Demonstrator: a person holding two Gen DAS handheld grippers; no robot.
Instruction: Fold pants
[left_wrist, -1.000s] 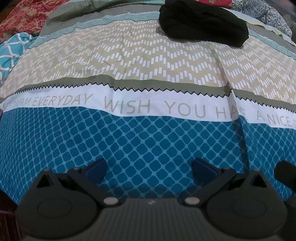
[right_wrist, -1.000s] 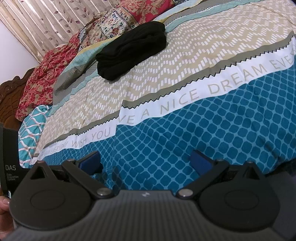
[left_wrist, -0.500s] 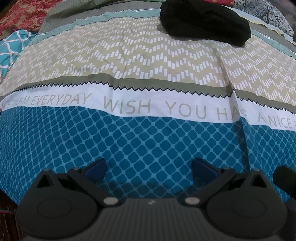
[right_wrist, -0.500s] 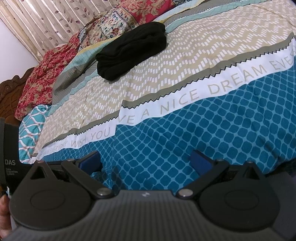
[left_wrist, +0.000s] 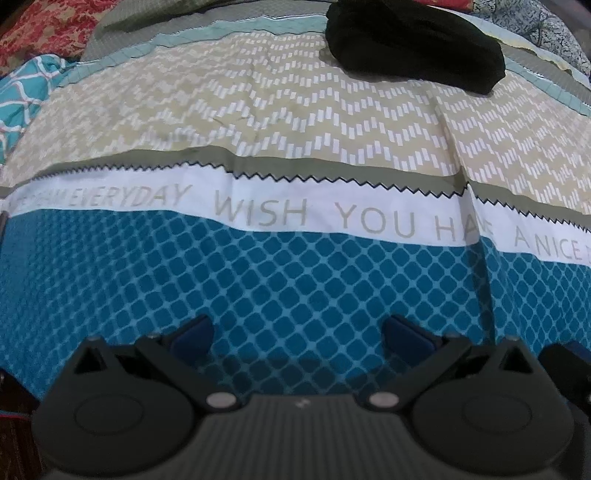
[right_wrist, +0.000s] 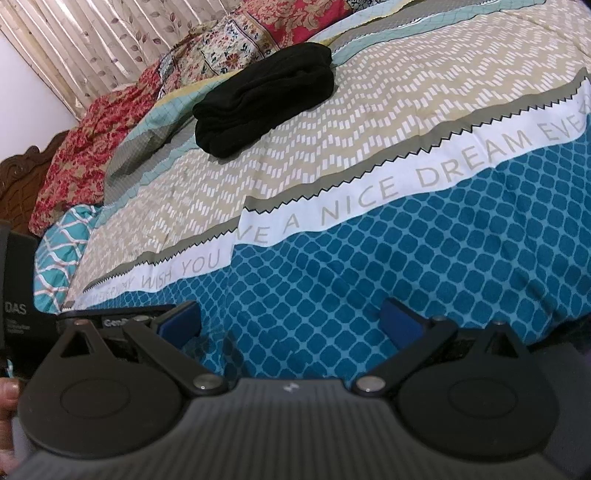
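Note:
Black pants lie folded in a thick bundle at the far side of the bed; they also show in the right wrist view. My left gripper is open and empty, low over the blue diamond-patterned part of the bedspread, far from the pants. My right gripper is open and empty, near the bed's front edge, also far from the pants.
The patterned bedspread has a white band with lettering. Red floral pillows and a teal patterned pillow lie at the head of the bed. A curtain hangs behind. The left gripper's body sits at the right view's left edge.
Both grippers have drifted slightly back and down towards the bed's front edge; the pants sit higher in the left view. The jaws stay open.

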